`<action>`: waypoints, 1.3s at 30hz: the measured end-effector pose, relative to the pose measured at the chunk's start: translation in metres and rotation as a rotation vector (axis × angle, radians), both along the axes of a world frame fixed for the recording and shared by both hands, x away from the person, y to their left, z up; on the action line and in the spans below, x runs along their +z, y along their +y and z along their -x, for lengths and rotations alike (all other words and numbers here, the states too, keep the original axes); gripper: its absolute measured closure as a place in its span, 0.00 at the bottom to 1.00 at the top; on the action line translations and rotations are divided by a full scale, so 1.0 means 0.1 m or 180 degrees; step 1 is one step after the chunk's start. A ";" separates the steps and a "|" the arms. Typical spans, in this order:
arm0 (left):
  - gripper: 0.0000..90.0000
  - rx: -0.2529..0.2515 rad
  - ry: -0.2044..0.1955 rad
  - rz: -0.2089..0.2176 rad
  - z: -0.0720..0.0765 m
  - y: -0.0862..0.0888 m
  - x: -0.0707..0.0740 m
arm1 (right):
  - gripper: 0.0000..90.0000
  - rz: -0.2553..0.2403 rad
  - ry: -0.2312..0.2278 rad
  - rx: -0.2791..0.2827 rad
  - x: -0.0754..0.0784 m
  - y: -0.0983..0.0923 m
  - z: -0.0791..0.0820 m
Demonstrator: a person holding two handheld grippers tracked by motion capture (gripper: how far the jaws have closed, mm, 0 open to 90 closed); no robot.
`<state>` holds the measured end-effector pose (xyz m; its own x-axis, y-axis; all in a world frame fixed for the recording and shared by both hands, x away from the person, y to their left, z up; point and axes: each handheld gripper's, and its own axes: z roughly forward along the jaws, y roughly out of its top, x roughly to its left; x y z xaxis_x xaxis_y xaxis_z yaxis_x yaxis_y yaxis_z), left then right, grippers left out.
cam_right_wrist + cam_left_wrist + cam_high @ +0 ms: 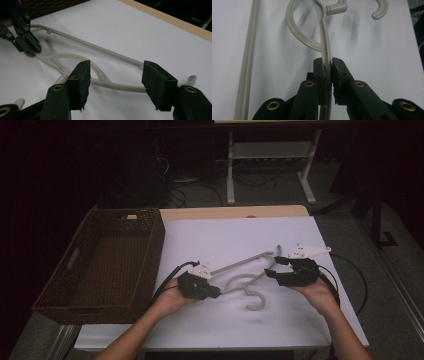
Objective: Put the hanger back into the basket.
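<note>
Nearest the person, the hook of a pale plastic clothes hanger (248, 287) curls toward the near edge of the white table (230, 330), with the hanger's looped neck just beyond it and its long bar running from the left toward the far right. The left gripper (216, 292), held in the person's left hand (172, 297), sits at the near left of the hanger, and its jaws are clamped tight on the hanger's lower arm; in the left gripper view the thin pale rod runs straight up between the two pads (321, 72), with the loop and hook beyond them. The right gripper (270, 270), in the right hand (317, 292), is at the hanger's right end with its jaws standing apart; in the right gripper view the fingers (80, 82) straddle the curved lower arm of the hanger without pressing on it, the rod passing behind and between them. To the left of the hanger, well apart from it, a brown woven basket (107, 262) stands on the table's left side and reaches toward the far edge; its inside looks dark and bare.
</note>
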<state>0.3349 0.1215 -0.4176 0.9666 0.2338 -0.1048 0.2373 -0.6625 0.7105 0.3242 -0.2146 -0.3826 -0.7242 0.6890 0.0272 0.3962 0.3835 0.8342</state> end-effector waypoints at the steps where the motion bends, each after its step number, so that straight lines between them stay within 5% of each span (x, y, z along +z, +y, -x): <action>1: 0.92 0.0011 -0.0012 0.0021 0.00 0.01 0.02 | 0.44 -0.0008 -0.0004 -0.0008 0.00 0.00 0.00; 12: 0.92 0.0153 -0.0019 0.0208 -0.05 0.13 0.18 | 0.43 -0.0135 -0.0051 -0.0055 0.05 -0.04 0.03; 29: 0.92 0.0358 -0.0198 0.0476 -0.05 0.27 0.51 | 0.43 -0.0191 -0.0130 -0.0122 0.10 -0.09 0.05; 39: 0.92 0.0477 -0.0222 0.0566 -0.02 0.35 0.70 | 0.35 -0.0265 -0.0186 -0.0095 0.19 -0.11 0.15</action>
<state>0.3364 0.1564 -0.3477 0.9288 0.3592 -0.0914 0.2699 -0.4866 0.8309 0.3090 -0.2257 -0.3636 -0.7054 0.7075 0.0435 0.3561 0.3006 0.8848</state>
